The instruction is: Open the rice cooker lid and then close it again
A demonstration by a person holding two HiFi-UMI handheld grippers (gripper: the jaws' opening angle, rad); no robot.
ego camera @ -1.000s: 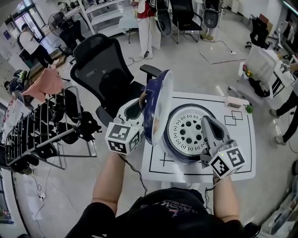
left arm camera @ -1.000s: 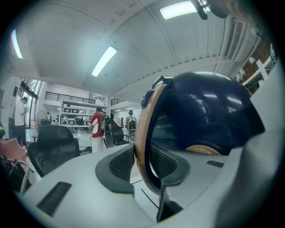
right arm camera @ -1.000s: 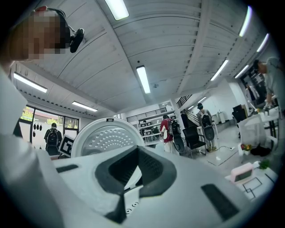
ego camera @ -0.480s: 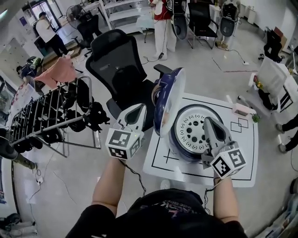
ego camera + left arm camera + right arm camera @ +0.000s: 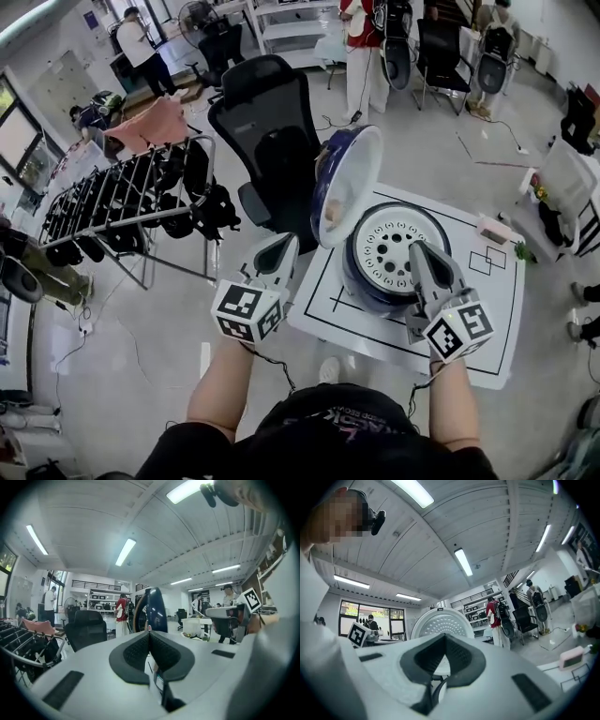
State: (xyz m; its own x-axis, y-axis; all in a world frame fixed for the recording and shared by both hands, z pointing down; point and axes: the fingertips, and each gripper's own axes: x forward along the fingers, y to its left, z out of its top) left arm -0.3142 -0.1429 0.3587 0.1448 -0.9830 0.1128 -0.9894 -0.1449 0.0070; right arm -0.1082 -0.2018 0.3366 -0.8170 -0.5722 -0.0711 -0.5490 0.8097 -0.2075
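Observation:
The rice cooker (image 5: 394,255) stands on the white table with its blue lid (image 5: 345,183) swung up and upright at the cooker's left; the white perforated inner plate shows. My left gripper (image 5: 284,246) is shut and empty, off the table's left edge, apart from the lid. In the left gripper view the lid (image 5: 153,610) appears edge-on beyond the left gripper (image 5: 149,633). My right gripper (image 5: 419,251) is shut and empty over the cooker's near rim. In the right gripper view the right gripper (image 5: 444,637) points at the lid's white underside (image 5: 440,623).
The white table (image 5: 487,314) has black lines and a small pink object (image 5: 494,230) at its far right. A black office chair (image 5: 267,127) stands behind the lid, a loaded drying rack (image 5: 131,202) to the left. People stand at the back of the room.
My left gripper has come away from the back of the lid and drawn back toward me, its jaws closing on nothing. The lid stays upright. The right gripper shifted slightly.

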